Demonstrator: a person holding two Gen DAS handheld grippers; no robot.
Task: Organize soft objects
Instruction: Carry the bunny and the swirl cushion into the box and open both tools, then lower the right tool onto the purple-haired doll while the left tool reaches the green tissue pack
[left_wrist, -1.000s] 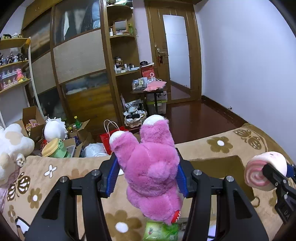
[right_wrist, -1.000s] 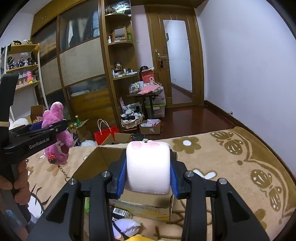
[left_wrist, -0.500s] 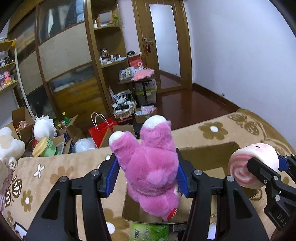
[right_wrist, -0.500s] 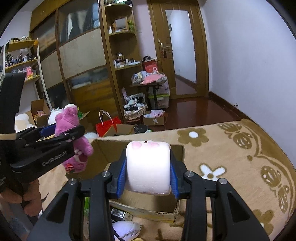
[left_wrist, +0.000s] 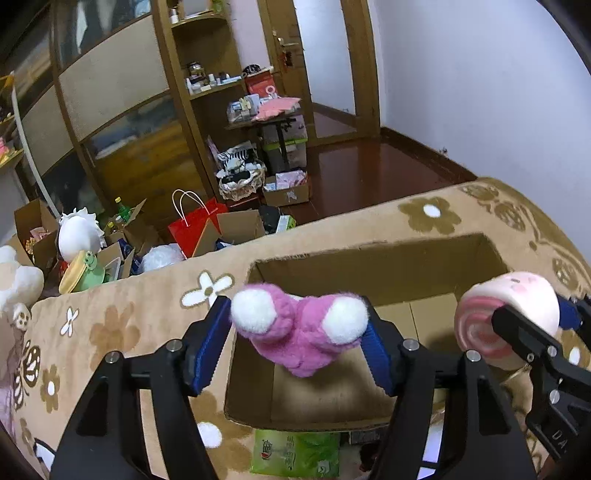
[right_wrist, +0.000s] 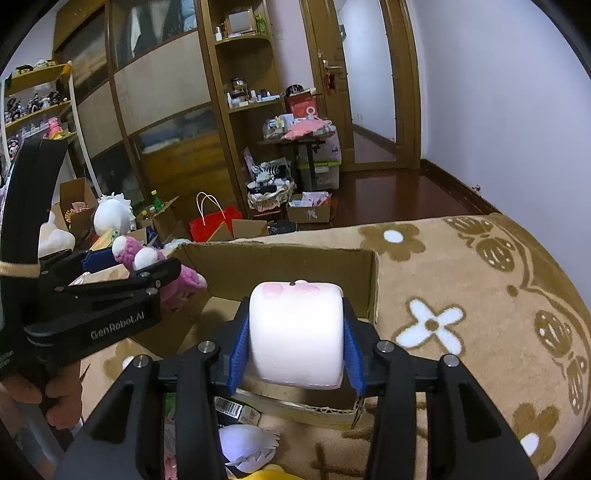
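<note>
An open cardboard box (left_wrist: 373, 254) sits on a brown flowered blanket. My left gripper (left_wrist: 299, 343) holds a pink plush bear (left_wrist: 301, 332) feet up over the box's left part; its jaws look wider than the toy. The bear also shows in the right wrist view (right_wrist: 173, 277) beside the left gripper (right_wrist: 110, 280). My right gripper (right_wrist: 295, 343) is shut on a white and pink roll-shaped plush (right_wrist: 295, 332) above the box's near edge (right_wrist: 295, 406). That plush shows at the right of the left wrist view (left_wrist: 506, 317).
A green packet (left_wrist: 295, 454) lies before the box. A white plush (right_wrist: 247, 446) and a barcoded item (right_wrist: 231, 406) lie near my right gripper. Beyond the blanket stand a red bag (left_wrist: 195, 225), cartons, plush toys (left_wrist: 79, 232) and shelves (right_wrist: 243, 103).
Both grippers moved forward over the box. The pink bear tipped and sank lower between the left jaws, which appear to have spread. The right gripper still holds the roll plush.
</note>
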